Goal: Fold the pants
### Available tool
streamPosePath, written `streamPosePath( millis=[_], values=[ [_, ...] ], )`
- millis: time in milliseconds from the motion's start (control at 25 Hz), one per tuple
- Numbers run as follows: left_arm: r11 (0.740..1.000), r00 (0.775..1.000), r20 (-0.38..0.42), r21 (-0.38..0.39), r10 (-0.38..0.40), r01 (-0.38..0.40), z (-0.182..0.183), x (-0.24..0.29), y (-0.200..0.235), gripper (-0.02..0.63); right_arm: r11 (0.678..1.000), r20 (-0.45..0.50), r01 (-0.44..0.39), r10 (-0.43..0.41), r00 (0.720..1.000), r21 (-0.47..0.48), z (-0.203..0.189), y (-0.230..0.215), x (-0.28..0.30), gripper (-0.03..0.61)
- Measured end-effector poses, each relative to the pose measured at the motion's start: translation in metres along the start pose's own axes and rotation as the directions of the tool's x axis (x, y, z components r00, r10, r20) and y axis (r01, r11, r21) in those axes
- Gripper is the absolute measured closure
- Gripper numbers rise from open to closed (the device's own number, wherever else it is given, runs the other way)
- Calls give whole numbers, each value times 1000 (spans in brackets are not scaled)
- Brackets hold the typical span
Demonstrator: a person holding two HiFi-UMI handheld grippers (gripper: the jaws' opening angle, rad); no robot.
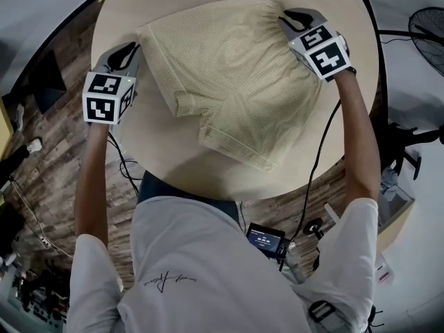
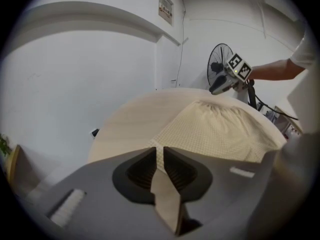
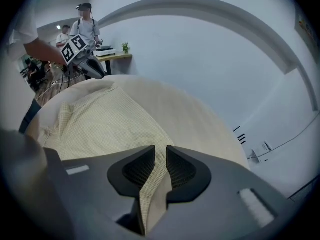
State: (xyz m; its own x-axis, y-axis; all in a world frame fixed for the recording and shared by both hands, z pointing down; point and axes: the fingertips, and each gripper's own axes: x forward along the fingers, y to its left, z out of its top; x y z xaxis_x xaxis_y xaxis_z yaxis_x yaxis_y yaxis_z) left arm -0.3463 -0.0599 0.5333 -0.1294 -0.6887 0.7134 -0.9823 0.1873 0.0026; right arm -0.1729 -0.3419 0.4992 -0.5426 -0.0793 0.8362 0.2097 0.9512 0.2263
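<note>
Pale yellow checked shorts [image 1: 229,75] lie spread on a round beige table [image 1: 159,158], waistband toward the far side, legs toward me. My left gripper [image 1: 130,49] rests at the shorts' left waist corner. In the left gripper view its jaws [image 2: 158,156] stand slightly apart, with the cloth's corner [image 2: 200,129] just past the tips. My right gripper [image 1: 286,18] sits at the gathered right waist corner. In the right gripper view [image 3: 160,156] a strip of checked cloth [image 3: 100,124] runs loosely through the narrow gap between its pads.
A standing fan [image 1: 430,33] is at the right beyond the table, also seen in the left gripper view [image 2: 220,64]. A small device with a lit screen [image 1: 266,240] and cables lie under the near table edge. People [image 3: 85,26] stand by a far desk.
</note>
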Motion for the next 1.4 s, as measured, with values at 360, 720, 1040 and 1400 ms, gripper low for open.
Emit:
streamPosePath(
  millis=[360, 720, 1040, 1400],
  values=[
    [999, 998, -59, 41, -29, 31, 5, 27, 21, 482, 983, -13, -131, 130, 991, -130, -6, -10, 26, 500],
    [985, 982, -188, 160, -28, 59, 0, 54, 35, 474, 964, -113, -190, 171, 979, -185, -10, -13, 45, 466],
    [976, 971, -224, 178, -83, 124, -11, 61, 34, 476, 958, -150, -227, 201, 968, -177, -9, -12, 58, 448],
    [981, 975, -204, 157, -83, 116, -13, 64, 29, 500, 928, -259, -300, 242, 935, -219, -21, -5, 76, 403]
  ],
)
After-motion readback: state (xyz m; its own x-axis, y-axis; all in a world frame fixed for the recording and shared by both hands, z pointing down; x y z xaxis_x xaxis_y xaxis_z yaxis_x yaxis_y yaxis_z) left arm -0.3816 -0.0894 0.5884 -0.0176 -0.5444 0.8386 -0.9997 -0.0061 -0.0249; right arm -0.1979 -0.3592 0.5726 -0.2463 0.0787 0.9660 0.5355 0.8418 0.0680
